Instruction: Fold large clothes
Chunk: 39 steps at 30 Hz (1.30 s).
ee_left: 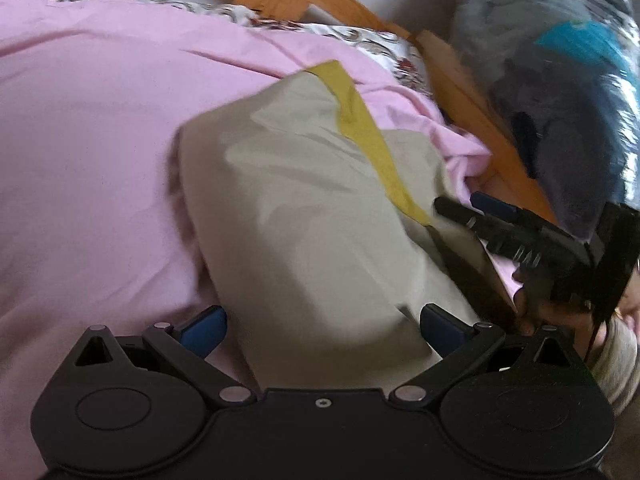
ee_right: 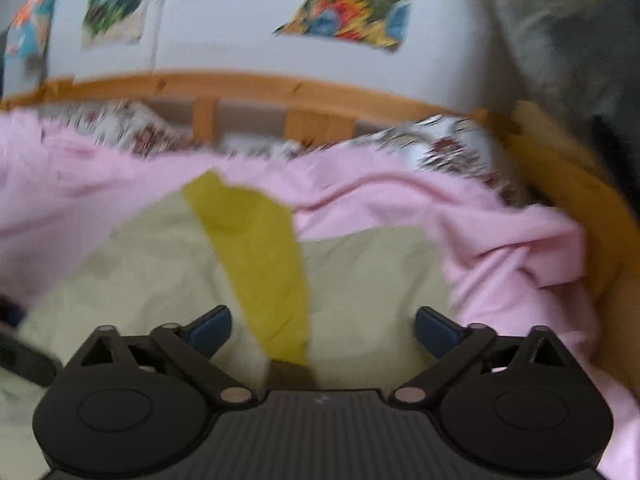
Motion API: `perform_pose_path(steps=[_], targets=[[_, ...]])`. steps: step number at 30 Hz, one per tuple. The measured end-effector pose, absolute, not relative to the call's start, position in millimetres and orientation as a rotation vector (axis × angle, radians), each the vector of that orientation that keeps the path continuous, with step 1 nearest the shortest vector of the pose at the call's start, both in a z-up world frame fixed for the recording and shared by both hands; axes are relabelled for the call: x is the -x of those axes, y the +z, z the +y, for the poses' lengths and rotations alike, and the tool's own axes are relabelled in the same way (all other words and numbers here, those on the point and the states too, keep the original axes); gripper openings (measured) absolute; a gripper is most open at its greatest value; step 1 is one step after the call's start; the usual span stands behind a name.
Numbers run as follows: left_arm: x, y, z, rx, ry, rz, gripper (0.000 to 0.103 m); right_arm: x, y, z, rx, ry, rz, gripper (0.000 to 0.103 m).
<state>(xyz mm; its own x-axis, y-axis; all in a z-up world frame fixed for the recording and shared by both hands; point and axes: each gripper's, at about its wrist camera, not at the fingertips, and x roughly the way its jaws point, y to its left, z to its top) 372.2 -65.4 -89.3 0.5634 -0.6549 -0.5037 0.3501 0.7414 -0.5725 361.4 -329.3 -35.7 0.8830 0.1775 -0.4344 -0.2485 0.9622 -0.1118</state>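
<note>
Pink sheet: the largest thing here, spread over the bed and filling the left and middle of the left wrist view; it bunches into folds at the right, by the rail.
Wooden bed frame: orange-brown rails curve along the top of both views, with a white wall behind and blurred colourful pictures stuck on it.
Floral bedding: a patterned strip shows between the pink sheet and the rail, upper middle.
Dark bag or bundle: shiny, blue-grey, upper right of the left wrist view, beyond the rail; what it is I cannot tell.
Beige garment: the task's thing, lying on the pink sheet in the middle of the frame, already a folded slab by the look of it. Its long axis runs from the bottom centre up and slightly left.
Yellow band: a stripe along the garment's right side, running upper middle to lower right.
Left gripper: jaws spread wide, the garment's near end lying between the blue pads; whether they press the cloth I cannot tell for sure, it looks loose.
Right gripper: jaws wide apart, nothing pinched, hovering over the yellow band; in the left wrist view it sits at the garment's right edge.
Nearer hand: both are close to the garment; the left sits squarely on the long axis, so I judge it better placed for the next fold.
</note>
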Motion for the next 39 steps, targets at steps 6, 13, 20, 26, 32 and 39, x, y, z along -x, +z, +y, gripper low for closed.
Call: perform_pose_path(steps=[6,13,20,26,32,39], targets=[[-373.4,-92.7,-67.7,0.441,-0.633,0.784,0.102,-364.0,-42.4,-410.1,-0.275,0.234,0.655,0.103],[-376.5,-98.9,-64.7,0.463,-0.634,0.82,0.102,-354.6,-54.3,-379.5,-0.117,0.267,0.647,0.07],[-366.9,-96.9,-57.5,0.447,-0.633,0.799,0.102,-314.0,-44.9,-331.2,0.317,0.231,0.523,0.042],[-362.2,-94.7,-54.7,0.436,-0.61,0.793,0.102,-295.4,-50.6,-287.4,0.608,0.302,0.448,0.045],[-359.4,-91.6,-57.1,0.423,-0.593,0.791,0.102,-357.9,-32.3,-328.4,0.315,0.309,0.514,0.069],[-360.0,-91.6,-60.6,0.429,-0.611,0.792,0.102,-434.4,-38.0,-383.3,-0.071,0.428,0.631,0.097]])
